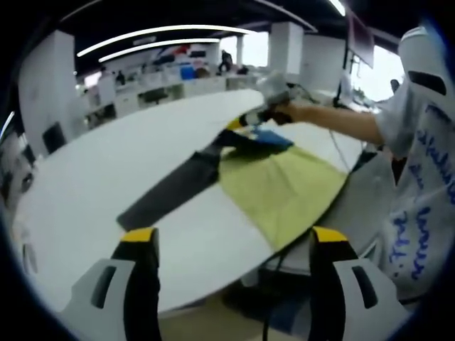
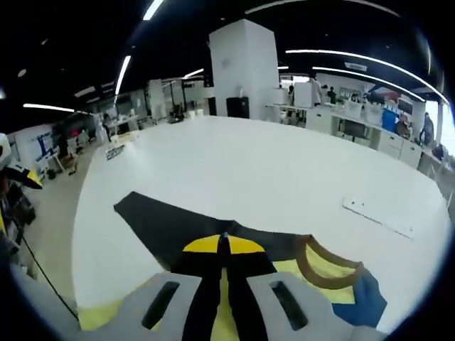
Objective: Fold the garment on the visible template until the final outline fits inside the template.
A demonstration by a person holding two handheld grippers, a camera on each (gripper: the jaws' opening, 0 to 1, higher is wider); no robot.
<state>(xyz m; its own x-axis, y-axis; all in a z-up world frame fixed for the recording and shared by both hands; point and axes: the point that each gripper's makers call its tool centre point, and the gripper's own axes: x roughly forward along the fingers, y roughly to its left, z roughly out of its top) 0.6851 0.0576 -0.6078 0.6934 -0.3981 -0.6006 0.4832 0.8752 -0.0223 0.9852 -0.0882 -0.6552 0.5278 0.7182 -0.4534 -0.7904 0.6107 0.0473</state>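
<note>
Early stage; right gripper [image 2: 224, 245] is clenching the garment [image 1: 277, 185] near its collar on the white table [image 1: 106, 170]; left gripper [image 1: 231, 238] is hanging released off the table edge; dark sleeve [image 1: 170, 188] still spread, folding mostly left; template unclear.

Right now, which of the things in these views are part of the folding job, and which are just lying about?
Part of the job:
yellow garment
dark sleeve
right gripper, jaws shut on the garment
left gripper, jaws open

Just lying about:
white strip on the white table
office desks in the background
</note>
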